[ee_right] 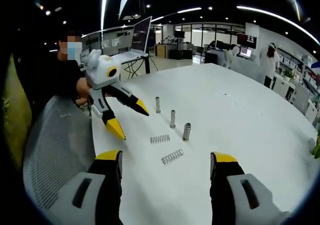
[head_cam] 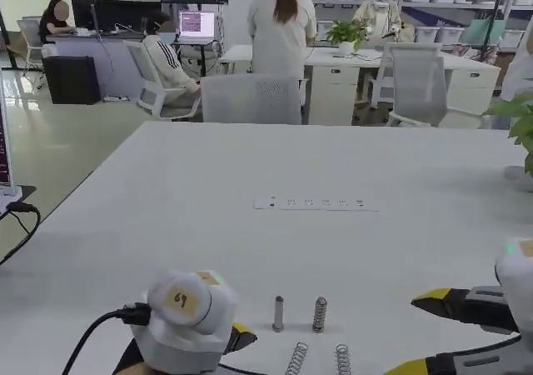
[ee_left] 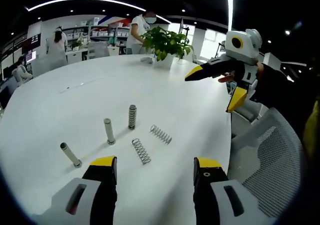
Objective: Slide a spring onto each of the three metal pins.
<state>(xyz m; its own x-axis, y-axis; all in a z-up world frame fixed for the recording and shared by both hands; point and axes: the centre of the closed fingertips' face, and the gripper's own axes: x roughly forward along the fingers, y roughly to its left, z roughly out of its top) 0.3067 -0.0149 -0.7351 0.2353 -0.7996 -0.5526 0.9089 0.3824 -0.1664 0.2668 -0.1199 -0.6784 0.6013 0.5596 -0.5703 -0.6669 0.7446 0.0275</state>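
Three upright metal pins stand near the table's front edge. The far pin carries a spring. The middle pin and the end pin are bare. Two loose springs lie flat beside them: one and another. My left gripper is open and empty, a little short of the springs. My right gripper hovers open and empty on the other side.
A white power strip lies flush in the mid-table. A potted plant stands at the table's far edge. A mesh chair sits at the near edge. A black cable trails from the left gripper. People and desks lie beyond.
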